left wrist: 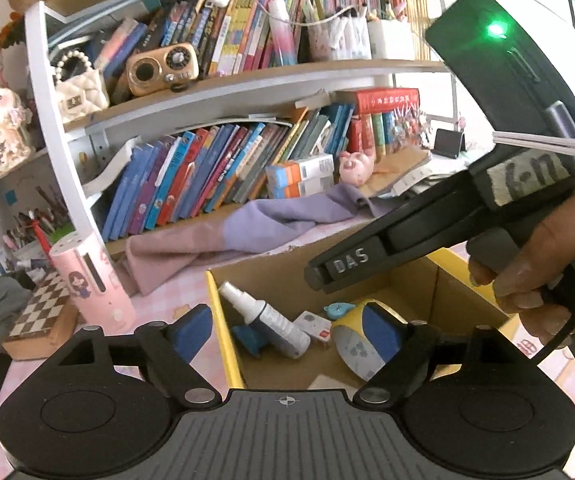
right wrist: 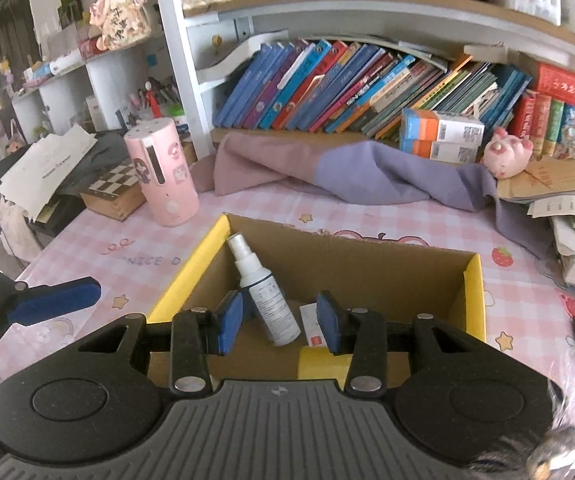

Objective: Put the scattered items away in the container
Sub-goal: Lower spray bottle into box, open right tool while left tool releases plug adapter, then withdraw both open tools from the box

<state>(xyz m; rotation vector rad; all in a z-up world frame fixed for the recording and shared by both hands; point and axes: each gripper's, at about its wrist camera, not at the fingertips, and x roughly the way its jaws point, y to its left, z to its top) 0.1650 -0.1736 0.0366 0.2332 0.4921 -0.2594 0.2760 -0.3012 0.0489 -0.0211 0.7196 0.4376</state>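
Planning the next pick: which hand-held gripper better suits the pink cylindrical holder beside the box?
Left, likely: the left hand-held gripper is wide open, empty, nearer the pink cylindrical holder; the right hand-held gripper hangs over the cardboard box.

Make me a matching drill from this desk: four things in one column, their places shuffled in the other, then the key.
Things:
1. spray bottle
2. pink cylinder
3. pig toy
4. gold radio

Places:
A. upper bookshelf
B. standing on the checked tablecloth, left of the box
C. lying inside the cardboard box
D. by the purple cloth's right end, in front of the books

Pairs: 1-C, 2-B, 3-D, 4-A
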